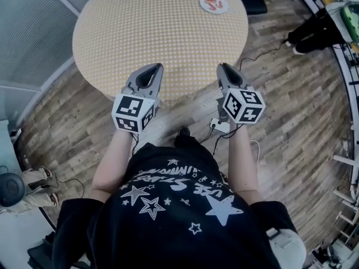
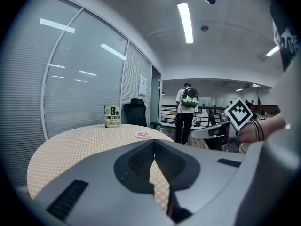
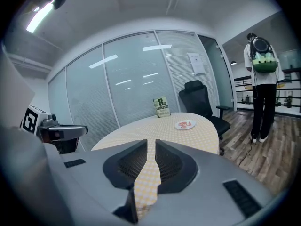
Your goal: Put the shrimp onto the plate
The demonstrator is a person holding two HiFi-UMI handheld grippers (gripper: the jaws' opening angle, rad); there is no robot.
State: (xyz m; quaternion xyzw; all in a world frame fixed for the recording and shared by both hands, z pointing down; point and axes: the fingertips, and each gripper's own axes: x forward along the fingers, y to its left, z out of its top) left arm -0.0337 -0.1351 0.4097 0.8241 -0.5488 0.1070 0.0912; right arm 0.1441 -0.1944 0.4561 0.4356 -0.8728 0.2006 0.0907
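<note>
Shrimp (image 1: 213, 4) already on plate (image 1: 202, 2), at table's (image 1: 140, 32) far-right edge; long axis unreadable. Grippers at near edge, plate well ahead. Right gripper (image 1: 223, 66) nearer, jaws a narrow slit, empty. Left gripper (image 1: 158, 66) jaws together, empty. Only gripper views show book (image 3: 162, 107) at far edge.

One round desk (image 1: 162, 32). On it, at the far side, one white plate (image 1: 213, 4) with shrimp (image 1: 212, 4) too small to count, and one upright book (image 2: 112, 116) at the far edge. One black office chair (image 3: 200, 100) just behind the desk. Two tongs over the desk's near edge, left (image 1: 153, 67) and right (image 1: 224, 66), each with one marker cube, two in all. Two other people stand off the desk: one with a backpack (image 3: 260, 79), one in tan trousers (image 1: 31, 189).
</note>
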